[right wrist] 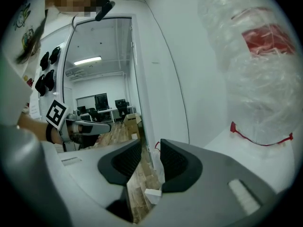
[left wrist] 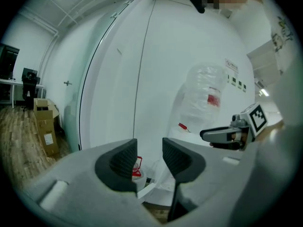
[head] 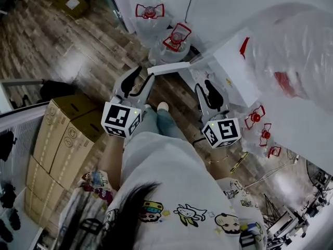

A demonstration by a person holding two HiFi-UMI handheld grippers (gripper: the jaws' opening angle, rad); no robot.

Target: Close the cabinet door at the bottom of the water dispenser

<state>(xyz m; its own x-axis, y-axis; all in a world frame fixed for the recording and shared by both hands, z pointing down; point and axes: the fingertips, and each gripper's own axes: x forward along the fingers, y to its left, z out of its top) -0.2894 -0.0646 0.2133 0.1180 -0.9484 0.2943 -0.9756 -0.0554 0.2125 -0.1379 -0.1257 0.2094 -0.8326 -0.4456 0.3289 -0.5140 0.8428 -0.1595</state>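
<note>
At the far left of the head view, a stack of cardboard boxes (head: 65,137) stands on the wooden floor (head: 78,51). The left gripper (head: 141,78) (left wrist: 149,156) is held low, in front of the person's knees, pointing towards the white wall. Its 2 jaws stand apart, released, with nothing between them. Past its tips, 2 water jugs (head: 150,14) with red caps sit by the wall.

The cabinet door (head: 169,67) stands open: its white top edge juts out from the base of the water dispenser (head: 234,69) into the space between the 2 grippers, near the left gripper's tips but not touching them.

The right gripper (head: 205,87) (right wrist: 150,157) is held just beside the dispenser's front, right of the door's edge. Its jaws are parted too and grasp nothing.

On top of the dispenser sits a large bottle (head: 296,40) (right wrist: 255,65) wrapped in clear plastic with a red label. More red-capped bottles (head: 255,117) lie on the floor at the right.
</note>
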